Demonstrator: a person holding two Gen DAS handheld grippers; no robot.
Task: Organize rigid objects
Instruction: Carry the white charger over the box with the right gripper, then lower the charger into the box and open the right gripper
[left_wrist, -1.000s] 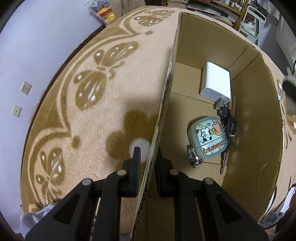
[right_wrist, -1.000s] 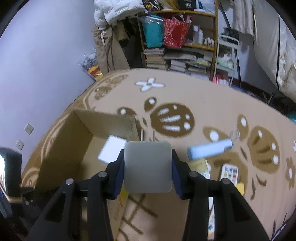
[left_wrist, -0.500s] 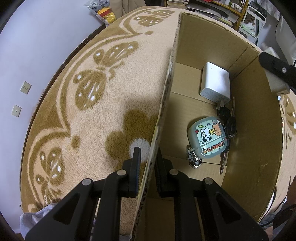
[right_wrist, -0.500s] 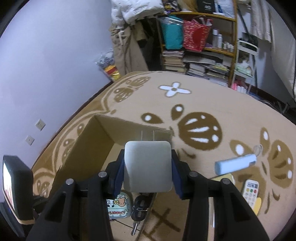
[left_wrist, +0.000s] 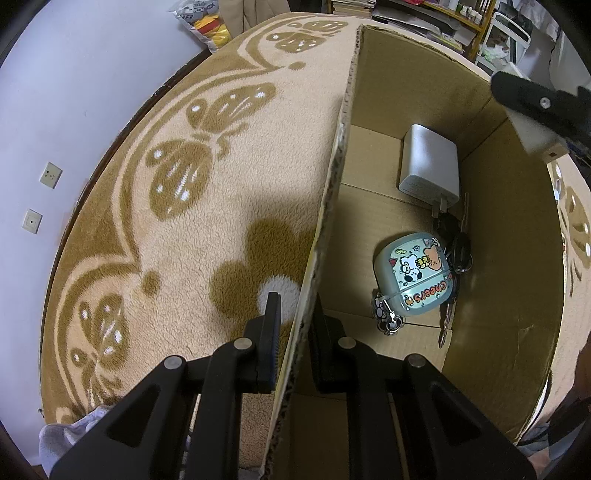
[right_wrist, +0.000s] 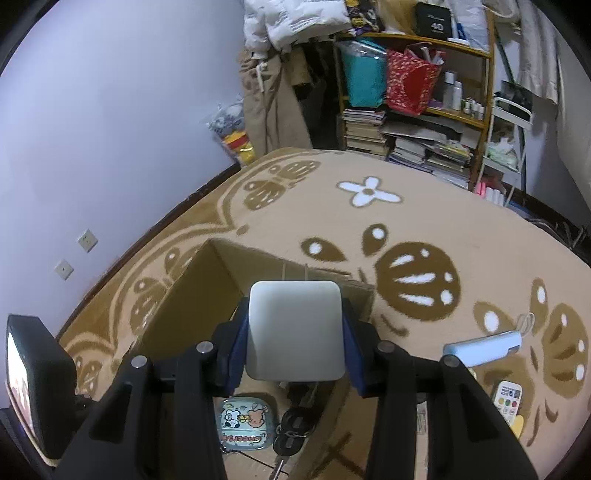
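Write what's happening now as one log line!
left gripper: shut on cardboard box wall | right gripper: shut on white charger, above box | inside: charger, cartoon case, keys

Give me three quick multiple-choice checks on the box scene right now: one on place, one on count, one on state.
1. Where is the cartoon-printed case?
A. on the carpet
B. on the cardboard box floor
C. on the shelf

2. How many white chargers are in sight?
A. one
B. two
C. four

3. What is the left hand-held gripper doing?
A. hanging open in the air
B. clamping the box wall
C. holding keys

Answers:
1 B, it lies beside the keys inside the box.
2 B, one charger lies in the box, another charger sits in the right hand-held gripper.
3 B, its fingers straddle the wall's edge.
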